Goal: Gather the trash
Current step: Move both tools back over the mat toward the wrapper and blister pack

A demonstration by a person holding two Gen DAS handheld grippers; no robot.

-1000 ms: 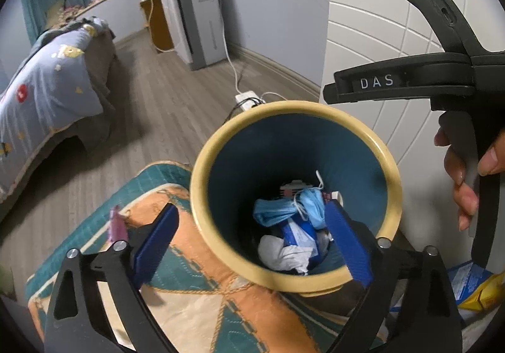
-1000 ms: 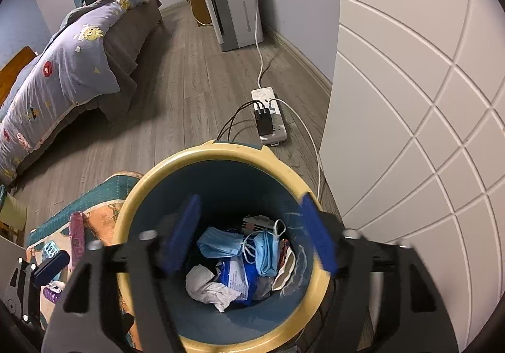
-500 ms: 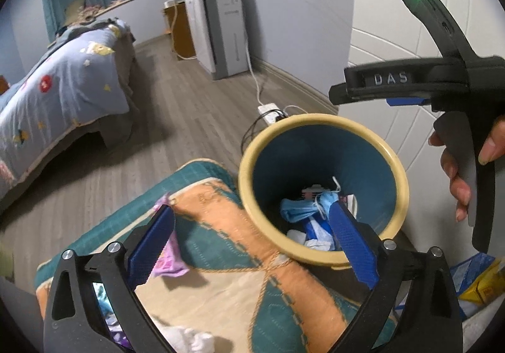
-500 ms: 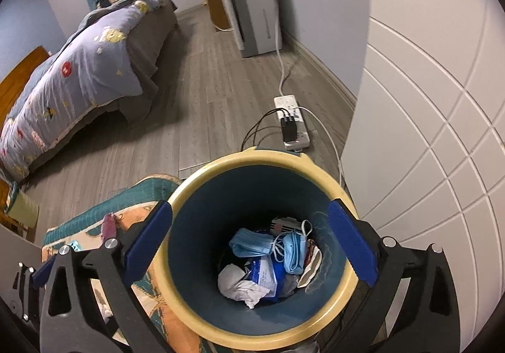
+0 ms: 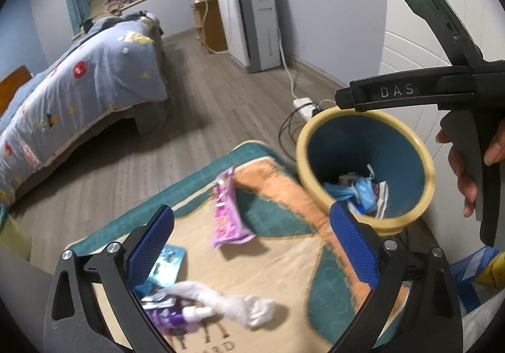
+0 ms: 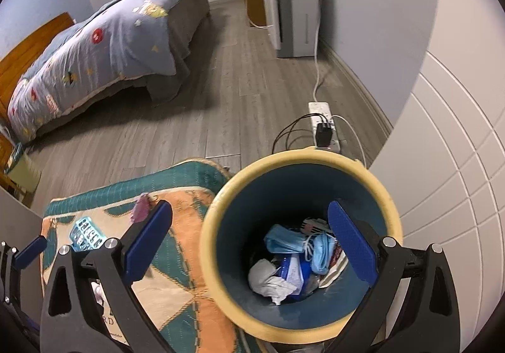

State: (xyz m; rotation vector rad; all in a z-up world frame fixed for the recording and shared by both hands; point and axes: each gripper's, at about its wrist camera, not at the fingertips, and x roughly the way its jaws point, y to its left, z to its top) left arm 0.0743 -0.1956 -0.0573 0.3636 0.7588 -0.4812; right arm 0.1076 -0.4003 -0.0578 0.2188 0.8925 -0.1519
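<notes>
Bedroom, grey plank floor [image 6: 221, 106]. Teal-and-orange rug [image 5: 277, 195], near: pink wrapper [image 5: 227, 214], white tissue [image 5: 240, 305], blue blister pack [image 5: 167, 264]. Bin [image 6: 391, 204], blue inside with a yellow rim, right of the rug, holds masks and paper. Bed [image 6: 101, 43] far left; power strip [image 6: 325, 122] beyond the bin. Left gripper [image 5: 252, 258] and right gripper [image 6: 251, 245]: jaws wide, empty.

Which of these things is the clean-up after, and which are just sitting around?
Part of the job:
- round blue bin with yellow rim
- pink snack wrapper
- crumpled white tissue
- light-blue blister pack
- purple packet

Just lying about:
- patterned orange-and-teal rug
- bed with blue quilt
- white power strip
- grey cabinet
</notes>
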